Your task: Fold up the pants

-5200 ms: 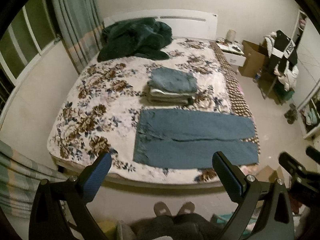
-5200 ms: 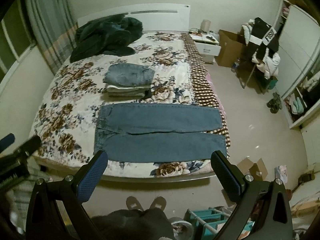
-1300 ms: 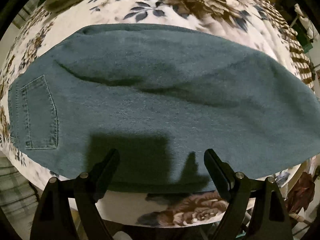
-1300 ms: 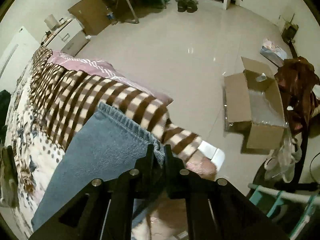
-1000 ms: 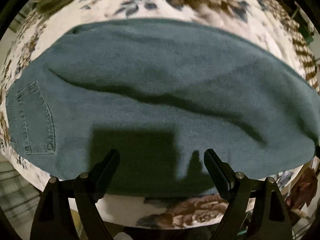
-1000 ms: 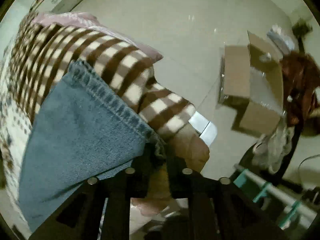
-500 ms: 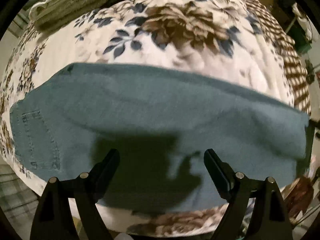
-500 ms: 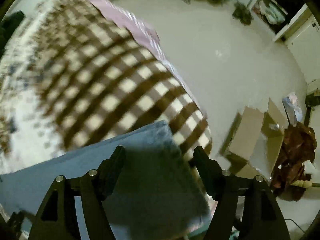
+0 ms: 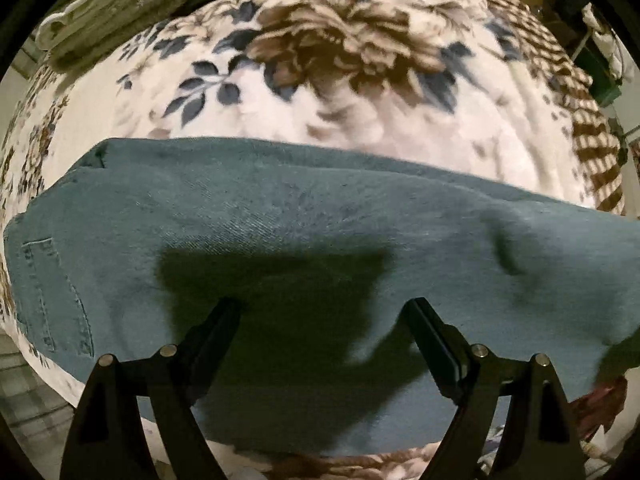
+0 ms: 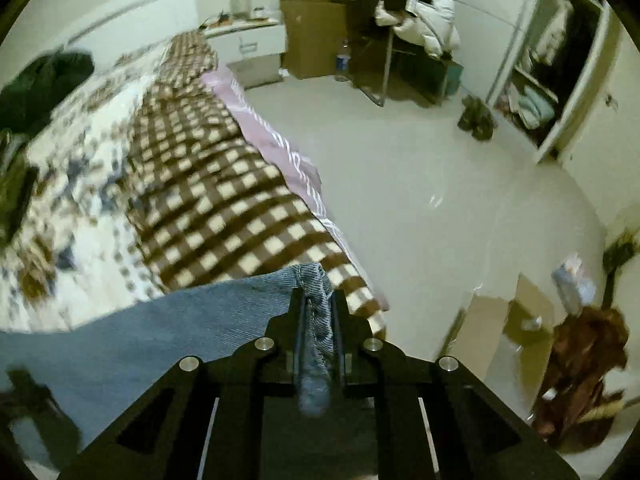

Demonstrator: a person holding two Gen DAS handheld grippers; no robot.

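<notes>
Blue jeans (image 9: 320, 240) lie across the floral bedspread (image 9: 340, 80), folded lengthwise, with a back pocket (image 9: 52, 296) at the left end. My left gripper (image 9: 324, 306) points straight down over the middle of the jeans, open, nothing between its fingers, and throws a shadow on the denim. In the right wrist view the leg end of the jeans (image 10: 160, 332) reaches the bed's right side. My right gripper (image 10: 318, 296) is closing its jaws on the stitched hem (image 10: 316, 280), and the pads pinch the bunched denim.
A stack of folded clothes (image 9: 100, 12) sits farther up the bed. A brown checked blanket (image 10: 224, 208) covers the bed's right edge. On the floor beyond are an open cardboard box (image 10: 500, 328), a nightstand (image 10: 248, 40) and a loaded rack (image 10: 400, 20).
My right gripper let go, stood open over the leg end half a second ago, and now pinches the hem from higher up. The left view has slid toward the bed's middle.
</notes>
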